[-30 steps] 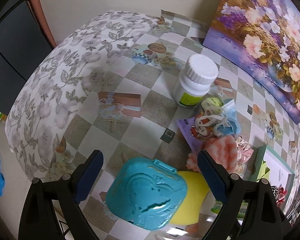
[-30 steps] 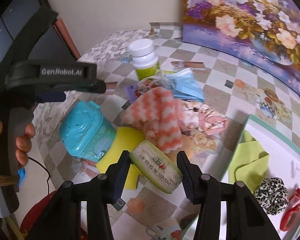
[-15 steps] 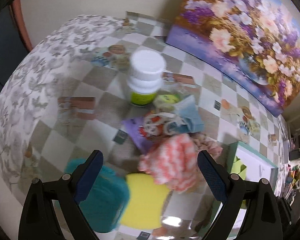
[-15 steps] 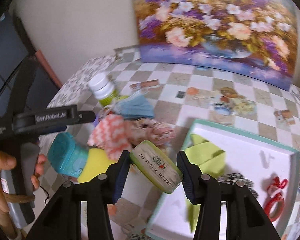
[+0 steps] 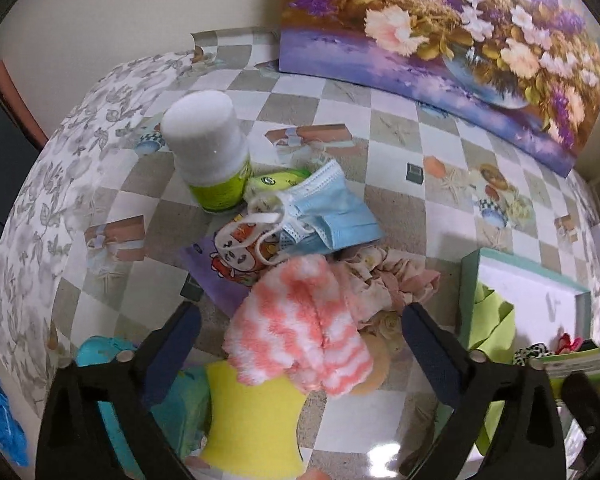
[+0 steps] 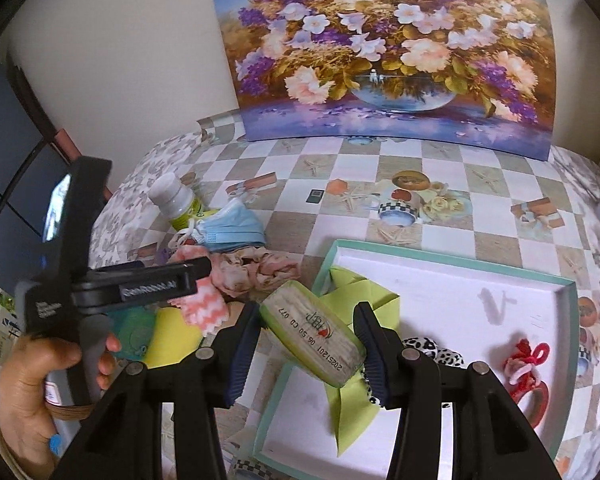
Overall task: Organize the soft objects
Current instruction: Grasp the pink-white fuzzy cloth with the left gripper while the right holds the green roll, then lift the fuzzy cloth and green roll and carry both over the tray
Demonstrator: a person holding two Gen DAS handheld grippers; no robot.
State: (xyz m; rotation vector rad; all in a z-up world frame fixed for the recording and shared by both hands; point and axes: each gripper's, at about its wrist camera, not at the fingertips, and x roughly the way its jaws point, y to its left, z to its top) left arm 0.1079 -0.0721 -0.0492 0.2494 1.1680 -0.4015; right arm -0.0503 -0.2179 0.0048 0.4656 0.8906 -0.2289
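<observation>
Pink-and-white fuzzy cloth [image 5: 300, 332] between the left gripper's [image 5: 300, 322] wide jaws, seemingly overlapping yellow sponge [image 5: 256, 412].

I see 1 flower painting [image 6: 384, 52] leaning on a plain cream wall [image 6: 132, 40] behind my table's checkered cloth [image 6: 480, 184], beside dark panels [image 6: 8, 168].

Pink-and-white zigzag fluffy cloth [image 5: 300, 332]; just beyond it a light-blue face mask [image 5: 332, 212]; beside it a yellow sponge [image 5: 252, 416]; desk [image 5: 380, 128] checkered grey and white; tray [image 6: 452, 280] white, teal-rimmed
</observation>
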